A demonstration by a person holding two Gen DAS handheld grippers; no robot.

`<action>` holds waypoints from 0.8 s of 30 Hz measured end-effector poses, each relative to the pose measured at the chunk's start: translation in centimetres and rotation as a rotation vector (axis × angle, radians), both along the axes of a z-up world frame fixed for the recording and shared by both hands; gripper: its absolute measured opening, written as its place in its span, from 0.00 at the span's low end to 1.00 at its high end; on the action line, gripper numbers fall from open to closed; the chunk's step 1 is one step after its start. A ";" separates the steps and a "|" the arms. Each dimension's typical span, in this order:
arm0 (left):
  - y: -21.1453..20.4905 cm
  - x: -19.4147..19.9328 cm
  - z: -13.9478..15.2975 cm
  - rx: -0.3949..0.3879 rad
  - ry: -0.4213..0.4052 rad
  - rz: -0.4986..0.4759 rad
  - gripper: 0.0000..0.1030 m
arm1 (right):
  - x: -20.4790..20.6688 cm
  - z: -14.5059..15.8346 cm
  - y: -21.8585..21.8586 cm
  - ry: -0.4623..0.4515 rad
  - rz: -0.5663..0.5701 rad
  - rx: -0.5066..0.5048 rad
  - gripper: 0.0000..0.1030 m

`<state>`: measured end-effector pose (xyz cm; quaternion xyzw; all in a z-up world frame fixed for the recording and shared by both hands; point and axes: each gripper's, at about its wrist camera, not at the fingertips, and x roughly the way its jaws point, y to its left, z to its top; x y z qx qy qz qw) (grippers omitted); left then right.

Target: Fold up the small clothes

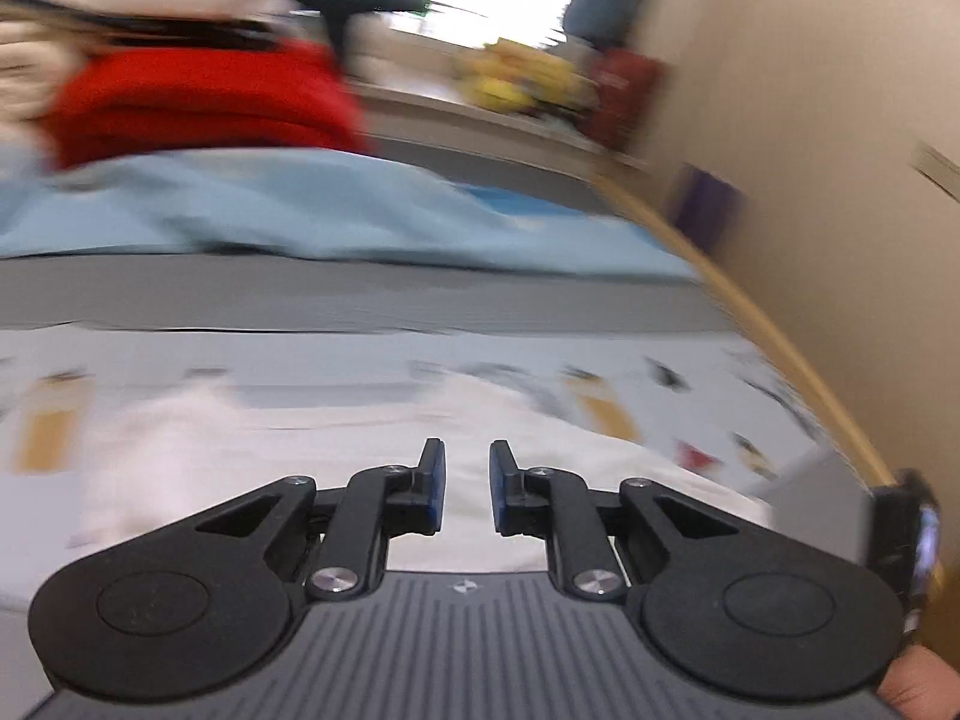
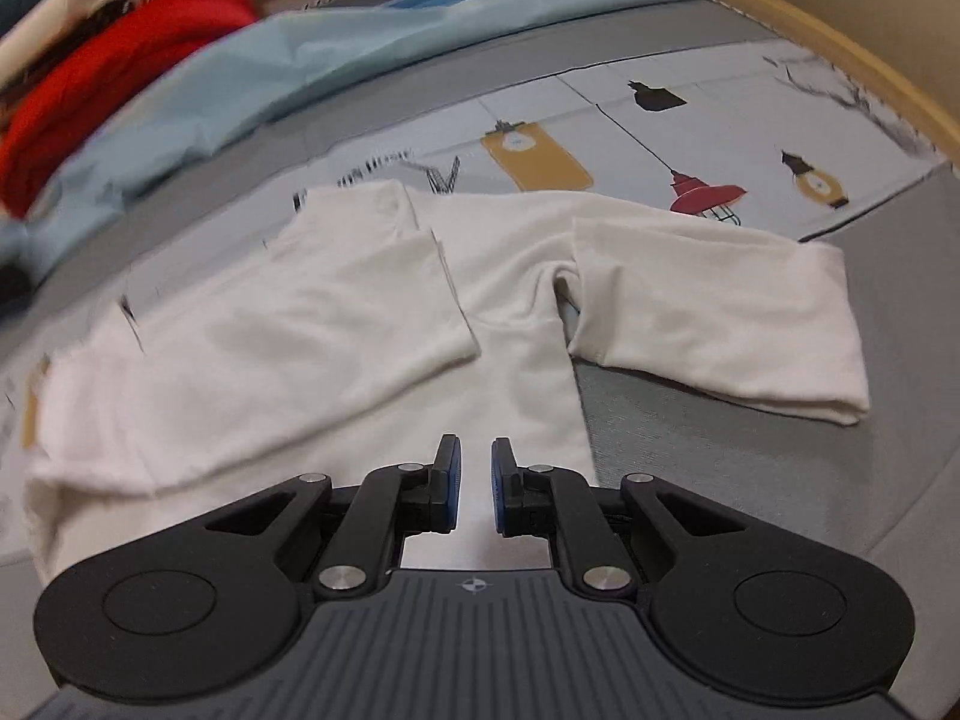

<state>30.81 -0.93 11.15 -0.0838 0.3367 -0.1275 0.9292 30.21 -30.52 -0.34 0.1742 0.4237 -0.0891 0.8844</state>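
A small white shirt (image 2: 336, 324) lies flat on a patterned mat (image 2: 720, 120). Its left sleeve is folded over the body and its right sleeve (image 2: 720, 312) sticks out to the right. My right gripper (image 2: 475, 489) hovers over the shirt's lower middle, jaws slightly apart and empty. In the blurred left wrist view the white shirt (image 1: 288, 450) lies just ahead of my left gripper (image 1: 467, 489), whose jaws are also slightly apart and empty.
A light blue garment (image 2: 288, 60) lies beyond the mat, also seen in the left wrist view (image 1: 270, 210). A pile with a red garment (image 2: 114, 60) sits at the far left. The round table's wooden rim (image 2: 870, 72) curves along the right. A wall stands to the right.
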 end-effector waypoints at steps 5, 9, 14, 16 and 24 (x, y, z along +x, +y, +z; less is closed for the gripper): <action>8.7 -2.4 -0.9 -0.051 -0.001 0.265 0.16 | 0.5 0.8 -0.8 -0.089 -0.048 0.073 0.11; 12.7 -0.7 -5.2 -0.054 0.207 0.369 0.16 | 1.1 0.1 -1.5 -0.115 -0.092 0.117 0.11; 14.9 2.2 -7.2 -0.096 0.256 0.403 0.16 | 2.7 -1.0 -1.8 -0.127 -0.124 0.149 0.11; 15.4 2.7 -7.7 -0.109 0.267 0.414 0.16 | 3.4 -1.5 -2.2 -0.129 -0.133 0.173 0.11; 18.0 3.2 -10.3 -0.289 0.370 0.478 0.21 | 6.5 -4.8 -3.5 -0.054 -0.165 0.277 0.16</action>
